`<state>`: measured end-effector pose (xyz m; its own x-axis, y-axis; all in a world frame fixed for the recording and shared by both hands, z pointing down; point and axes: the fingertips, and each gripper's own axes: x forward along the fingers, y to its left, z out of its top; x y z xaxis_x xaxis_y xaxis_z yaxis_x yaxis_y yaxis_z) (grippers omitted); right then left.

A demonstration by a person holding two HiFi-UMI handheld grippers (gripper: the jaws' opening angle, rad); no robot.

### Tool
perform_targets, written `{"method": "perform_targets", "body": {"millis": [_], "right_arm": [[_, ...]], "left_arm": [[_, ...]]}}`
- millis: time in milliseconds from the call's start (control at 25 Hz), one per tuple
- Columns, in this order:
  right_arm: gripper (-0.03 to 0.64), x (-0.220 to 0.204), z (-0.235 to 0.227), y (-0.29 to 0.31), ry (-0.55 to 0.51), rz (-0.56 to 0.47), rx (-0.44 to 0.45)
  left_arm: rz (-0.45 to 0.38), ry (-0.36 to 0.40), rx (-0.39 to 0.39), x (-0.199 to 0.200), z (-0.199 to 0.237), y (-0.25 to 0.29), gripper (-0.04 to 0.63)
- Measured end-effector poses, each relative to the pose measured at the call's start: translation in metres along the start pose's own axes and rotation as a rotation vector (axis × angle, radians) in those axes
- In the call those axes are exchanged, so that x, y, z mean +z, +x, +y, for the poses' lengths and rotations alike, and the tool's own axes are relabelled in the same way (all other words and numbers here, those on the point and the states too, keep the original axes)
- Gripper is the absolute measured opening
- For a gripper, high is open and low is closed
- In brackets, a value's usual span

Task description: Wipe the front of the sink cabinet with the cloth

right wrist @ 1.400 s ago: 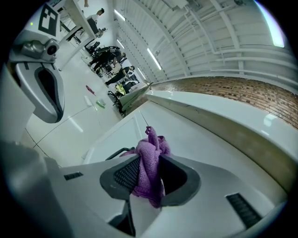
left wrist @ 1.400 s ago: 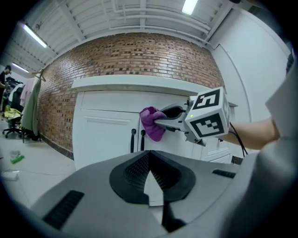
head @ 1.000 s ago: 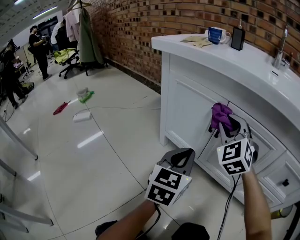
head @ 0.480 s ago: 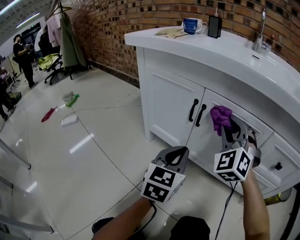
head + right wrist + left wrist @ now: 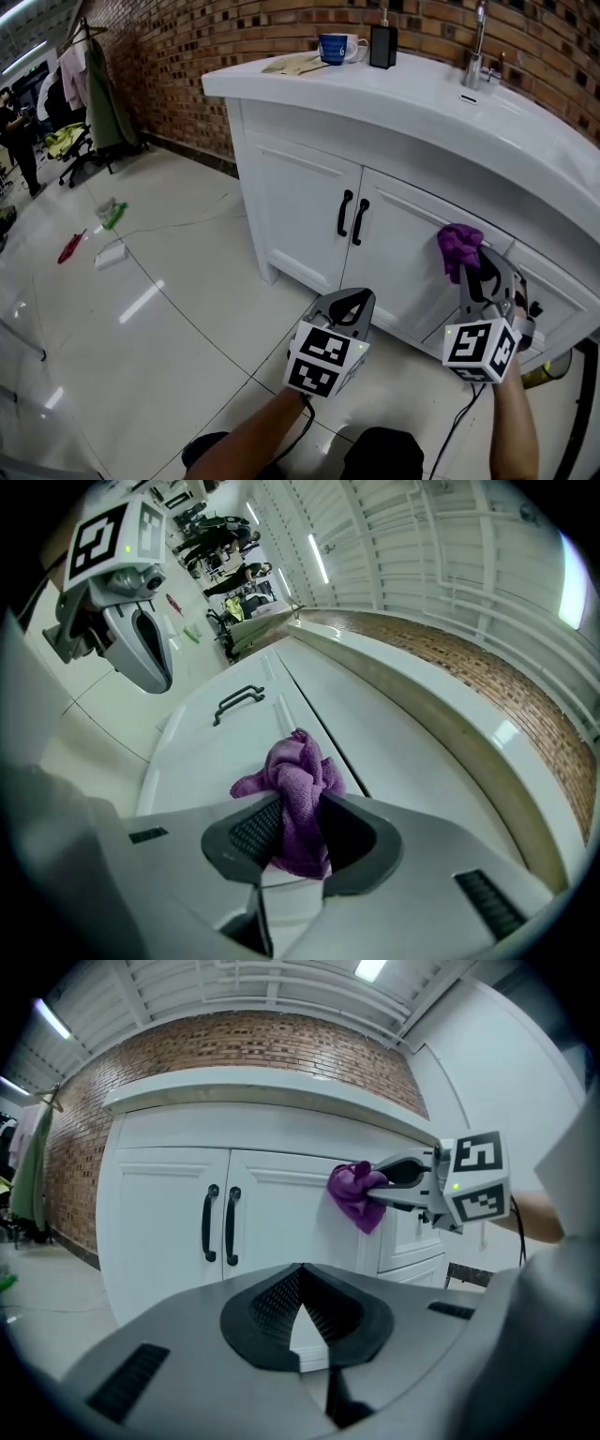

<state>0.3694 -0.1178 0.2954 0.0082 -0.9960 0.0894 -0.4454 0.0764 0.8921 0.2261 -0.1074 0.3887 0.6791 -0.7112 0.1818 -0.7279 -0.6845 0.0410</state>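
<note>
Right tool [image 5: 298, 806] on cloth [image 5: 294, 769] (purple)

1 cloth [image 5: 457, 247], 1 sink cabinet [image 5: 291, 211], 2 door handles [image 5: 344, 213] [image 5: 360, 222], 1 mug [image 5: 335, 48], 1 faucet [image 5: 477, 45], 2 grippers [image 5: 350, 298] [image 5: 478, 264]

Head view: high, looking steeply down at the sink cabinet [image 5: 291, 206] front from nearby. Left gripper view: low, facing it squarely; right gripper view: close, skimming along it. All share the door handles [image 5: 344, 214].
</note>
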Motion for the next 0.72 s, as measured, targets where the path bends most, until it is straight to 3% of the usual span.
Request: {"method": "perform_targets", "body": {"millis": [200, 400, 720], "right_arm": [[0.112, -0.039, -0.016, -0.029, 0.037, 0.055, -0.056], [0.112, -0.065, -0.004, -0.039, 0.091, 0.102, -0.04], [0.112, -0.054, 0.032, -0.014, 0.125, 0.089, 0.026]], "left_arm": [[0.001, 0.019, -0.021, -0.001, -0.009, 0.007, 0.005], [0.013, 0.016, -0.018, -0.005, -0.006, 0.008, 0.005], [0.005, 0.001, 0.001, -0.006, 0.007, 0.007, 0.005]]}}
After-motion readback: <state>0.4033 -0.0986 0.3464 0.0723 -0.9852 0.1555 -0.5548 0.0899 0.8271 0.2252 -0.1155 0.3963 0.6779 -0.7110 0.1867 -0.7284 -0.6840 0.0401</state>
